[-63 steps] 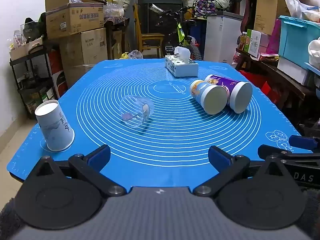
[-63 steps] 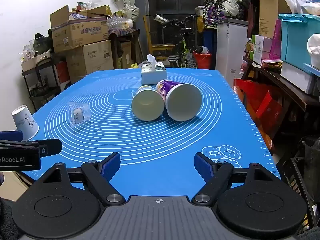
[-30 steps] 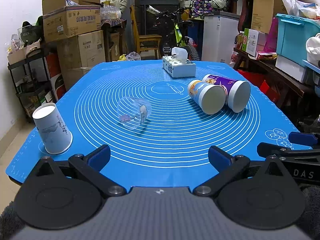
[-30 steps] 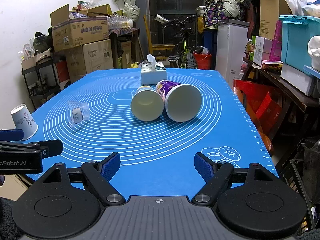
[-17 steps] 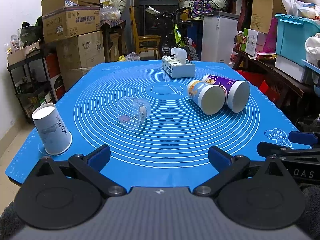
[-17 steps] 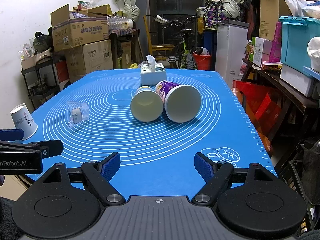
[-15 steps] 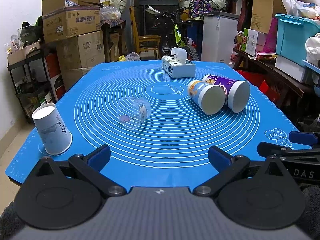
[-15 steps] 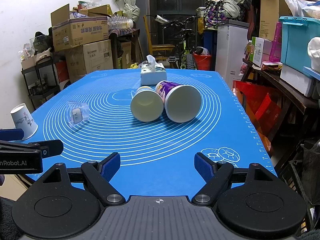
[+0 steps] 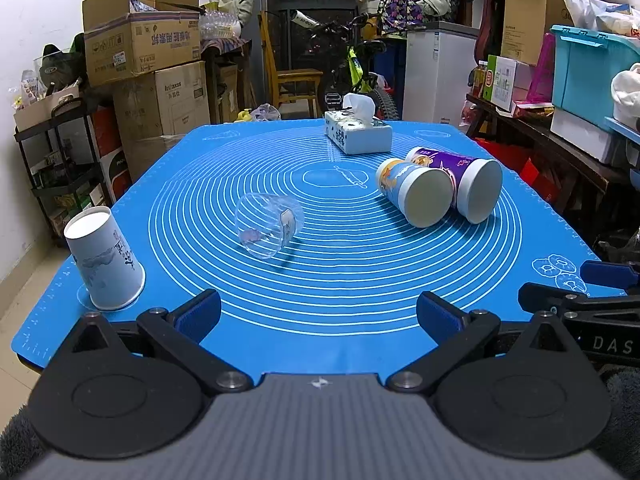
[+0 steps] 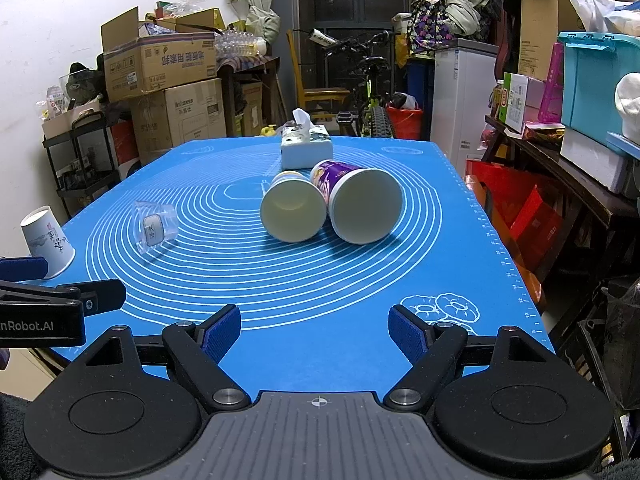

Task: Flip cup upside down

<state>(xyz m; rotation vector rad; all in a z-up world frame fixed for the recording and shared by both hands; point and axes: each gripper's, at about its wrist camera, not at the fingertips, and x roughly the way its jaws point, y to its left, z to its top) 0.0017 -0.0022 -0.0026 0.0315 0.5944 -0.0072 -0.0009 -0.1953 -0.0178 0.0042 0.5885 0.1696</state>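
A white paper cup [image 9: 103, 259] stands upside down at the mat's near left corner; it also shows in the right wrist view [image 10: 47, 241]. A clear plastic cup [image 9: 267, 225] lies on its side mid-mat, also in the right wrist view [image 10: 155, 226]. A blue-and-orange cup [image 9: 414, 193] and a purple cup [image 9: 464, 184] lie side by side on their sides, mouths toward me, in the right wrist view as the blue-and-orange cup [image 10: 293, 211] and the purple cup [image 10: 356, 207]. My left gripper [image 9: 319, 312] and right gripper [image 10: 315, 330] are open, empty, at the near edge.
A tissue box [image 9: 357, 133] stands at the far end of the blue mat [image 9: 320, 280]. Cardboard boxes [image 9: 144, 64] and a shelf stand to the left, a bench with bins [image 9: 592, 76] to the right. The right gripper's side shows at the lower right [image 9: 580, 312].
Almost nothing. The left wrist view has shifted very slightly; the cups have not moved and both grippers stay open.
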